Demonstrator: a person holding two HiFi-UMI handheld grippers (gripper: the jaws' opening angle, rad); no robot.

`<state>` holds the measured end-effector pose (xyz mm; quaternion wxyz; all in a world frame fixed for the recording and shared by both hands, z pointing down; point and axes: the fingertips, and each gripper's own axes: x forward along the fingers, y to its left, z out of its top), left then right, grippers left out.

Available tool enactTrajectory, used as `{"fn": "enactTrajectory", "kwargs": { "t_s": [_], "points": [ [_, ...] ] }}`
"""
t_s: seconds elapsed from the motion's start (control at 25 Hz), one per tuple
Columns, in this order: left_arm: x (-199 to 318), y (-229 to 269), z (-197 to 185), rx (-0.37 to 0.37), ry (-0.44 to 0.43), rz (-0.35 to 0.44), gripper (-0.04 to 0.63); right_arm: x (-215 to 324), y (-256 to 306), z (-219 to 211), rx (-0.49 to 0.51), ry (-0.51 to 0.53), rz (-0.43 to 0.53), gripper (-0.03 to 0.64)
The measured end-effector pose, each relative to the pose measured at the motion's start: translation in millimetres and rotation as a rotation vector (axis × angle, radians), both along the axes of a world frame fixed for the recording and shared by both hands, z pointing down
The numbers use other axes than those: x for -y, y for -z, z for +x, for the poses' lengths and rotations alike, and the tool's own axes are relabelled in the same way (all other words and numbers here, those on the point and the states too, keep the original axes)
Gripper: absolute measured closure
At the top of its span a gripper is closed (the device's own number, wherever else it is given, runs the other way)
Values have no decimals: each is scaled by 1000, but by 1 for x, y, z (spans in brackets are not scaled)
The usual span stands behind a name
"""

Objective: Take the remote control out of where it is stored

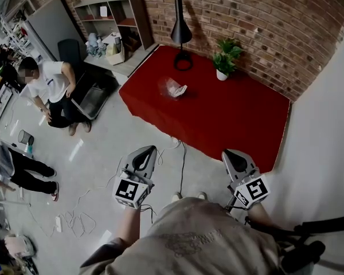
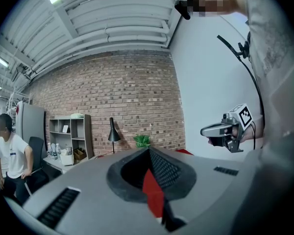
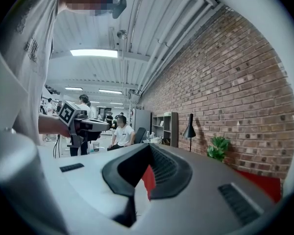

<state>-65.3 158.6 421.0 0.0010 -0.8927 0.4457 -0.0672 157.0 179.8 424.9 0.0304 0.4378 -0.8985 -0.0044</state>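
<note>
A red desk (image 1: pixel 229 119) fills the middle of the head view. It sits close to a brick wall (image 1: pixel 264 22) that runs along the top of the frame. A black lamp (image 1: pixel 180 33) stands at the back of the desk. A small green plant (image 1: pixel 225 56) in a white pot stands just to the right of it. A clear bag (image 1: pixel 175 89) lies nearer the middle of the desk, well apart from both claws. Something pale shows in the bag, but the remote is too small to pick out. The floor (image 1: pixel 103 153) is grey, and a thin cable (image 1: pixel 183 165) runs down it from the desk edge. In the upper left there is a shelf (image 1: pixel 112 16), and a person in a white shirt (image 1: pixel 51 87) crouches near it. A white wall (image 1: pixel 321 153) is at the right. Both claws are low in the frame, over the floor and short of the desk. The left claw (image 1: pixel 151 149) is closed tight with nothing in it. The right claw (image 1: pixel 226 152) is closed too, and it holds nothing.
</note>
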Motion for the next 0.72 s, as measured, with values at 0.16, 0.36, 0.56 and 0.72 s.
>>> {"fn": "enactTrajectory", "kwargs": {
  "t_s": [0.16, 0.36, 0.56, 0.72],
  "points": [
    [0, -3, 5, 0, 1, -14, 591, -1, 0, 0, -13, 20, 6, 604],
    [0, -4, 15, 13, 0, -13, 591, 2, -2, 10, -10, 19, -3, 604],
    [2, -2, 29, 20, 5, 0, 591, 4, -2, 23, -5, 22, 2, 604],
    [1, 2, 42, 22, 16, 24, 591, 6, -2, 37, -6, 22, 17, 604]
  ]
}}
